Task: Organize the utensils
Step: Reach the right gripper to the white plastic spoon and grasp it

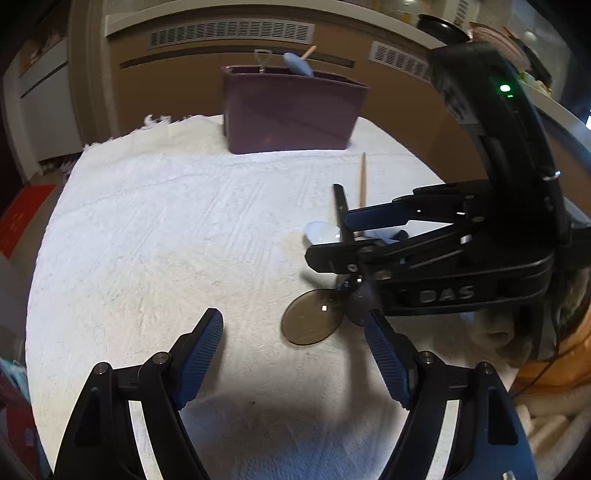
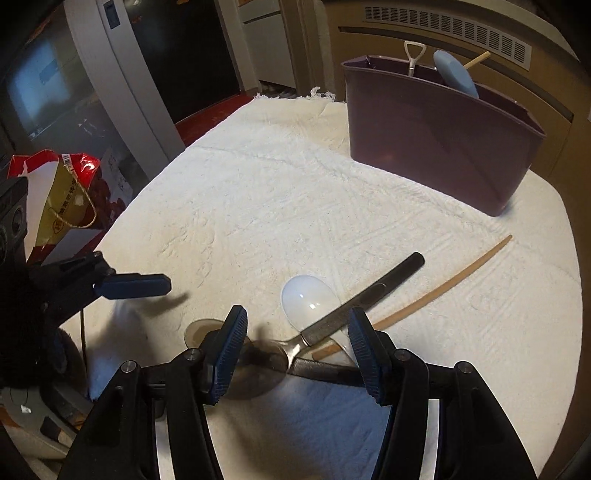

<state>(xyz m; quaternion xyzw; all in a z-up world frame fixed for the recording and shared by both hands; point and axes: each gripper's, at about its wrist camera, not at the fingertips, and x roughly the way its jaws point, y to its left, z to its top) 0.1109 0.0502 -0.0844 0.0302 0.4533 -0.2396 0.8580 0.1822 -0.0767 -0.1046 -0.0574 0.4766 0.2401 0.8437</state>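
Observation:
A purple utensil holder point(image 1: 291, 110) point(image 2: 439, 133) stands at the back of the white towel, with a metal handle point(image 2: 412, 59) and a blue spatula point(image 2: 456, 75) in it. A pile of utensils lies on the towel: a pale blue spoon point(image 2: 308, 297), a black-handled tool point(image 2: 373, 291), a wooden chopstick point(image 2: 448, 278) and a pizza cutter with a round blade point(image 1: 312, 321). My right gripper point(image 2: 297, 350) point(image 1: 338, 238) is open, its fingers either side of the pile just above it. My left gripper point(image 1: 293, 350) is open and empty, near the cutter blade.
The towel point(image 1: 166, 240) covers a table before a brown radiator cover point(image 1: 229, 33). A red and gold paper bag point(image 2: 62, 195) stands off the table's left side. A fluffy orange item point(image 1: 546, 350) lies at the right edge.

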